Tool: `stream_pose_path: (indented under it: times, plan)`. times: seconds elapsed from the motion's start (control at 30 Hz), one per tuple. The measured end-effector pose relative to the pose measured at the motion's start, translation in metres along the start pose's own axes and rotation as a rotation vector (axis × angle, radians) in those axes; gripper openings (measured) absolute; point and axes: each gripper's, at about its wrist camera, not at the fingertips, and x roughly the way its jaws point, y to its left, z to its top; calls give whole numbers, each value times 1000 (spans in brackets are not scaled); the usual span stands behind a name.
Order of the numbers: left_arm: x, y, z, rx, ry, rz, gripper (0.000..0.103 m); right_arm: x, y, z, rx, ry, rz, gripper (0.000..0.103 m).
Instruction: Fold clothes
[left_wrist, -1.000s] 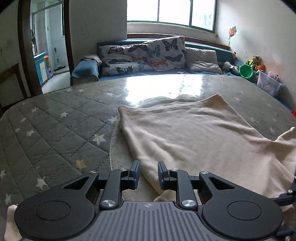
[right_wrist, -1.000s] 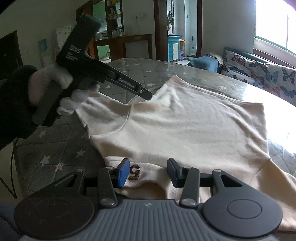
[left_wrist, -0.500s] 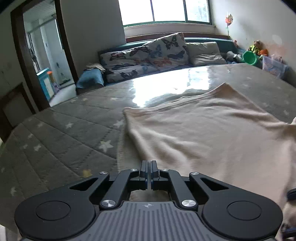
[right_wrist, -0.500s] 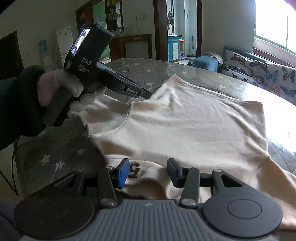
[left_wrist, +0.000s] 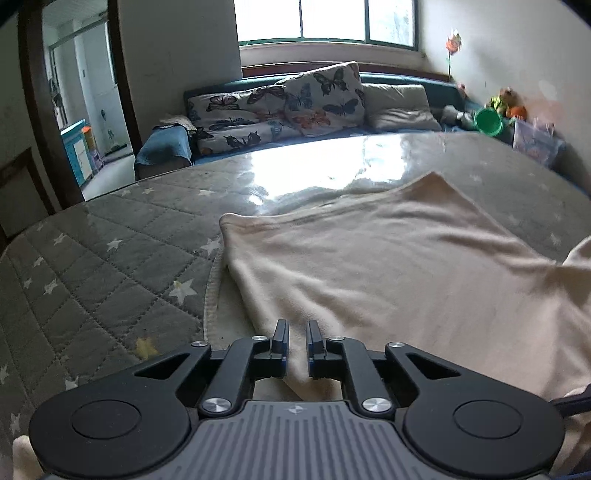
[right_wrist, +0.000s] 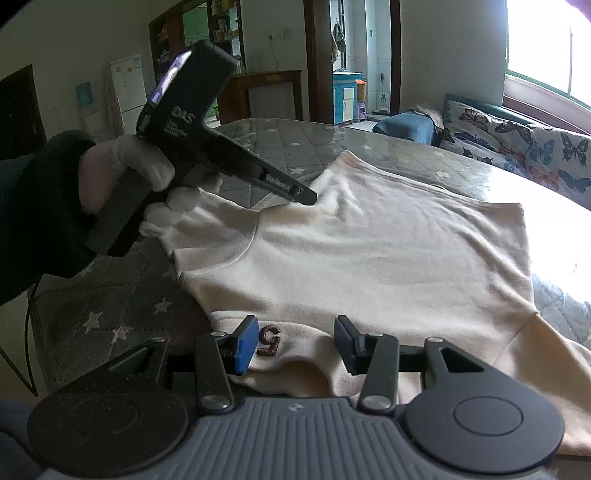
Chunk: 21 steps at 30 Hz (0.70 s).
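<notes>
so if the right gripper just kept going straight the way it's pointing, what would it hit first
Most likely the cream garment itself: the right gripper angles down at the cloth near the brown embroidered letter, and nothing else shows between its open jaws. How far above the cloth it is cannot be told.

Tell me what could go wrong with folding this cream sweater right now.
The left gripper has its jaws opening with only a thin fold of the cream sweater between them, so that corner may slip out. The right gripper sits open over the collar, gripping nothing, so a lift could drag the sweater crooked.
</notes>
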Motion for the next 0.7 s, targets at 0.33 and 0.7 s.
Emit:
stream_pose_path:
  times: [0.33, 0.7]
  plan:
    - [7, -9, -11, 167, -48, 123, 0, 0, 1, -2, 8, 2, 0, 46]
    - [-23, 10, -3, 28, -92, -25, 3, -5, 1, 0, 20, -20, 2, 46]
